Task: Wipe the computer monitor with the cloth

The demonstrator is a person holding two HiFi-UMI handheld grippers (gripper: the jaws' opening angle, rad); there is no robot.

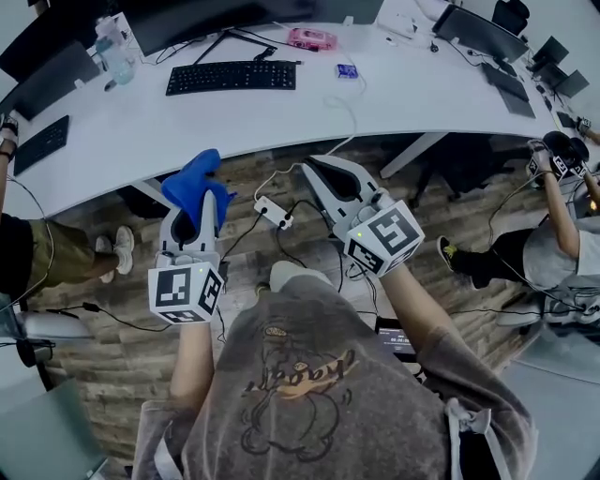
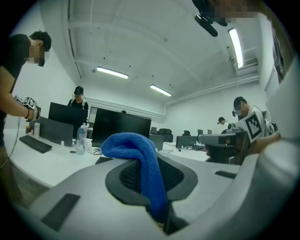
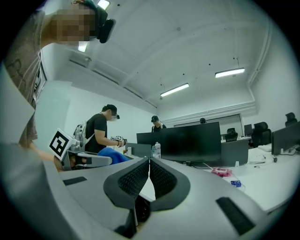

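Note:
The blue cloth [image 1: 192, 178] is bunched between the jaws of my left gripper [image 1: 199, 202], which is shut on it and held below the near edge of the white desk [image 1: 394, 89]. In the left gripper view the cloth [image 2: 137, 157] drapes over the left gripper's [image 2: 151, 180] pads. My right gripper [image 1: 317, 171] is beside it, shut, with nothing between its pads [image 3: 157, 176]. The dark monitor [image 1: 202, 17] stands at the desk's far side, beyond both grippers, and shows as the monitor [image 3: 192, 142] ahead in the right gripper view and the monitor [image 2: 121, 129] in the left gripper view.
A black keyboard [image 1: 232, 76], a water bottle [image 1: 112, 52] and a pink pack [image 1: 312, 38] lie on the desk. A power strip [image 1: 273, 212] and cables lie on the wooden floor. Other people stand at the left [image 1: 19, 248] and sit at the right [image 1: 553, 234]. More monitors [image 1: 483, 33] line the desk.

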